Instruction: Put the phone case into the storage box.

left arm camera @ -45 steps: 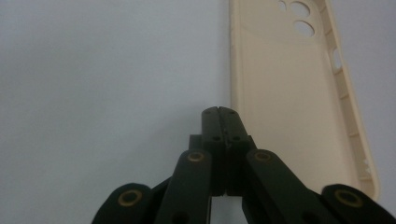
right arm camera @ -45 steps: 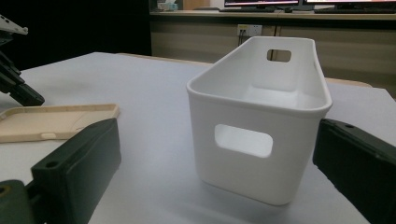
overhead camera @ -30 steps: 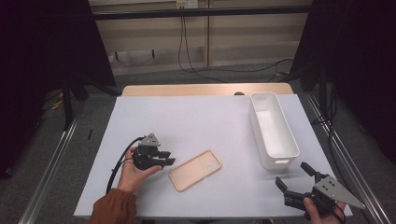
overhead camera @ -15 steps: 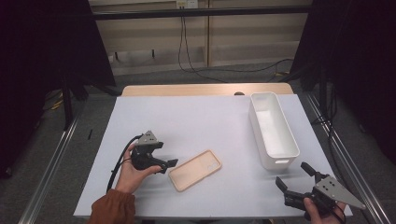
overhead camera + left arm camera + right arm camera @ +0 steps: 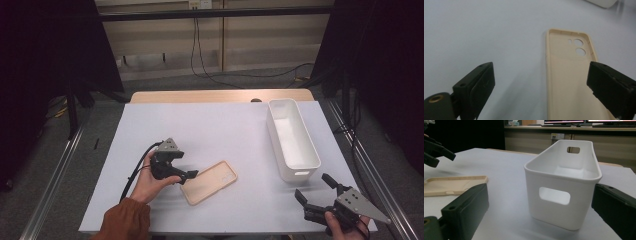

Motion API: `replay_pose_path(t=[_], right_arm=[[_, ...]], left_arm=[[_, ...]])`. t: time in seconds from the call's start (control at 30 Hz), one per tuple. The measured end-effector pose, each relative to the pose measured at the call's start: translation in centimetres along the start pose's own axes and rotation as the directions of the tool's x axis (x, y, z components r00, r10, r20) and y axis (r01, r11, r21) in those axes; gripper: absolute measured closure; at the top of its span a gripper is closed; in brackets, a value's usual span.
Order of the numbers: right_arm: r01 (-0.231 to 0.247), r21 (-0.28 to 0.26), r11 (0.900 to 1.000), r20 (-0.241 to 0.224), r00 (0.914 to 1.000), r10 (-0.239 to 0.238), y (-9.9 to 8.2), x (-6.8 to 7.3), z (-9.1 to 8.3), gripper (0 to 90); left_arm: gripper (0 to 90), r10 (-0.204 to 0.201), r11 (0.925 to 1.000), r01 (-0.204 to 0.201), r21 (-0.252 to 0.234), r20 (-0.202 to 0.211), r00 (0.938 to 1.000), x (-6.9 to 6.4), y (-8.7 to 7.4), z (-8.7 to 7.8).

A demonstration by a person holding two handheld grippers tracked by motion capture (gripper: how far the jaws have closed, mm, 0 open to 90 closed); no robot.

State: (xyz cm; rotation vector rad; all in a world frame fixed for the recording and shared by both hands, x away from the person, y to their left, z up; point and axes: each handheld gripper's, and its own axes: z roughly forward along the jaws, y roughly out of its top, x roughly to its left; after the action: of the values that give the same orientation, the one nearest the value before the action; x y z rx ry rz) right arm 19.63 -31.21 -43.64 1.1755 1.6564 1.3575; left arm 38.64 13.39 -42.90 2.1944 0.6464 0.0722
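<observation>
1. While the case (image 5: 208, 182) lay flat near the counter's (image 5: 225, 125) front edge, hollow side up, the left gripper (image 5: 186, 175) hung at its left end with its fingers (image 5: 477, 85) spread wide, having just been opening, and nothing was held between them.
2. In the left gripper view, one finger stood over the case's near end and the other over bare counter, so the case was not centred in the gap.
3. The right gripper (image 5: 315, 197) waited near the front right corner, its fingers (image 5: 466, 207) wide apart and empty, facing the bin (image 5: 292, 142) along the right edge.
4. To take the case well, the left gripper likely needed to straddle one thin rim, sink until a finger slid inside the hollow, then close gently.
5. A flat, soft case may slide or flex, so a low, slow approach seemed wise.
</observation>
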Motion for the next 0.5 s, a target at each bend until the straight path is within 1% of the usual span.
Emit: replay_pose_path(t=[0.03,0.07,0.1,0.17,0.2,0.27,0.3,0.33,0.4,0.5], right_arm=[[0.000,0.000,1.0000,-0.001,1.0000,0.000,0.0,0.0,0.0,0.9],[0.000,0.001,1.0000,-0.001,1.0000,0.000,0.0,0.0,0.0,0.9],[-0.001,0.000,1.0000,0.001,1.0000,0.001,0.0,0.0,0.0,1.0],[-0.001,-0.002,1.0000,0.002,1.0000,0.001,0.0,0.0,0.0,1.0],[-0.001,-0.002,1.0000,0.001,1.0000,0.001,0.0,0.0,0.0,1.0],[0.000,0.000,1.0000,-0.001,1.0000,0.000,0.0,0.0,0.0,1.0],[-0.001,0.000,1.0000,-0.001,1.0000,0.001,0.0,0.0,0.0,1.0],[0.001,-0.001,1.0000,-0.001,1.0000,-0.001,0.0,0.0,0.1,1.0],[0.001,0.000,1.0000,-0.002,1.0000,-0.001,0.0,0.0,0.1,1.0],[0.000,0.000,1.0000,0.000,1.0000,0.000,0.0,0.0,0.1,1.0]], left_arm=[[7.1,0.000,1.0000,0.000,0.000,0.000,1.0000,0.0,0.0,0.0],[5.9,-0.001,0.9999,0.001,0.015,0.029,0.9996,0.0,0.1,0.4],[6.1,0.001,0.9995,-0.002,0.031,0.029,0.9996,0.0,0.2,0.5],[6.8,0.011,0.9987,-0.012,0.049,0.035,0.9993,-0.2,0.3,0.9],[6.5,0.011,0.9987,-0.012,0.049,0.035,0.9993,-0.2,0.3,0.9],[6.5,0.017,0.9977,-0.019,0.066,0.034,0.9993,-0.2,0.6,1.3],[6.1,0.017,0.9977,-0.019,0.066,0.034,0.9993,-0.2,0.6,1.3],[5.6,0.008,0.9971,-0.012,0.075,0.047,0.9988,-0.2,0.8,1.6],[5.9,0.018,0.9955,-0.022,0.092,0.046,0.9988,-0.1,1.0,1.8],[7.0,0.017,0.9927,-0.023,0.118,0.046,0.9988,-0.1,1.4,2.4]])
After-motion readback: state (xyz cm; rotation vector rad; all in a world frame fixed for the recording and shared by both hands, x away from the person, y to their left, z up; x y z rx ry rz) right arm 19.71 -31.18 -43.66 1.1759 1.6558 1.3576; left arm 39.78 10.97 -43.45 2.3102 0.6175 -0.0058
